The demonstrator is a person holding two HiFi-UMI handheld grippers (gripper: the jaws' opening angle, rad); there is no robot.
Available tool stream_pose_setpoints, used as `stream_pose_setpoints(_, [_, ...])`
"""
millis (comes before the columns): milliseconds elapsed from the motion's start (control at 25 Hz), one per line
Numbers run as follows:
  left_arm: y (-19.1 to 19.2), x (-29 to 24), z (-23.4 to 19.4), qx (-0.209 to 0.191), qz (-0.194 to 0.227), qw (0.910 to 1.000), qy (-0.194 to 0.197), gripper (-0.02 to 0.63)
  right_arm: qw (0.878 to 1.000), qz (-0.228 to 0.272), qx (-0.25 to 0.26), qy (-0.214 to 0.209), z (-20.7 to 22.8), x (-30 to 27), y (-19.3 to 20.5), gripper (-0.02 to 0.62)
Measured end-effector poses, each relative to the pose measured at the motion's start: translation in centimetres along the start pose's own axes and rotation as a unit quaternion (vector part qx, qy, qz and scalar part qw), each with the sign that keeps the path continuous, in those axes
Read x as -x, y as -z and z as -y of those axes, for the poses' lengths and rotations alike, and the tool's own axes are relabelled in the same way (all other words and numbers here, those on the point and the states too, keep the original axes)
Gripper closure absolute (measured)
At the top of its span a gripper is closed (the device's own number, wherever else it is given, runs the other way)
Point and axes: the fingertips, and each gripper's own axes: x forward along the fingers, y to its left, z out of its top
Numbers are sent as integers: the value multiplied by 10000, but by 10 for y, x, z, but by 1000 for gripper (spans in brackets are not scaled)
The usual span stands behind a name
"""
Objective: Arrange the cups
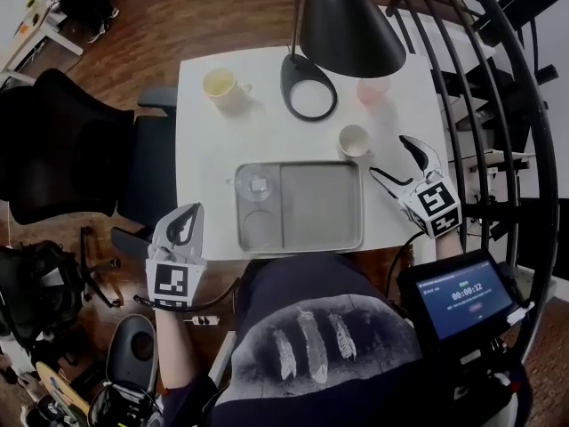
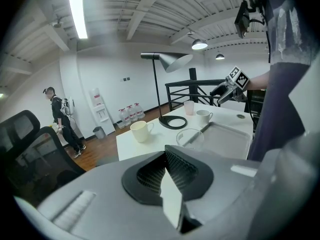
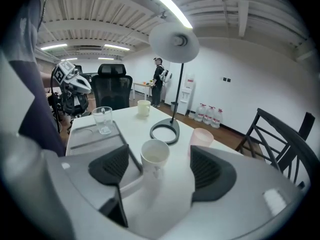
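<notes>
A white mug [image 1: 354,139] stands on the white table just beyond the grey tray's [image 1: 320,207] far right corner. My right gripper [image 1: 388,156] is open just right of it. In the right gripper view this mug [image 3: 155,155] stands ahead of the spread jaws, untouched. A clear glass [image 1: 253,183] stands in the tray's left compartment. A cream mug [image 1: 219,84] sits far left and a pink cup [image 1: 373,90] far right. My left gripper [image 1: 184,225] is shut and empty off the table's near left corner; its jaws [image 2: 167,171] are pressed together.
A black floor lamp, with its ring base [image 1: 309,96] on the table and its shade [image 1: 348,27] overhead, stands between the cream mug and the pink cup. A black office chair [image 1: 62,140] is left of the table, a dark chair [image 1: 498,78] right. A person [image 2: 62,116] stands far off.
</notes>
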Motion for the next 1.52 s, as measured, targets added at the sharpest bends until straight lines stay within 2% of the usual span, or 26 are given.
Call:
stream_pose_setpoints(200, [1, 1, 7, 59, -124, 9998, -109, 591, 9992, -355, 153, -125, 16, -21, 32, 216])
stream_pose_setpoints(480, [8, -2, 19, 158, -308, 9992, -203, 591, 9953, -785, 287, -487, 12, -62, 69, 216])
stream_pose_setpoints(720, [16, 3, 19, 258, -433, 9982, -335, 591, 9944, -776, 387, -603, 12, -83, 70, 218])
stream_pose_setpoints(880, [23, 8, 23, 303, -507, 9975, -401, 591, 9929, -774, 527, -730, 8, -87, 69, 244])
stream_pose_setpoints(1280, [28, 13, 25, 331, -593, 9966, -469, 590, 9844, -933, 1120, -986, -5, -88, 79, 416])
stream_pose_setpoints(1400, [28, 13, 26, 355, -571, 9967, -465, 591, 9798, -1062, 1449, -881, -3, -88, 84, 517])
stream_pose_setpoints(1520, [27, 15, 27, 405, -534, 9966, -475, 591, 9796, -1061, 1479, -855, -2, -89, 85, 528])
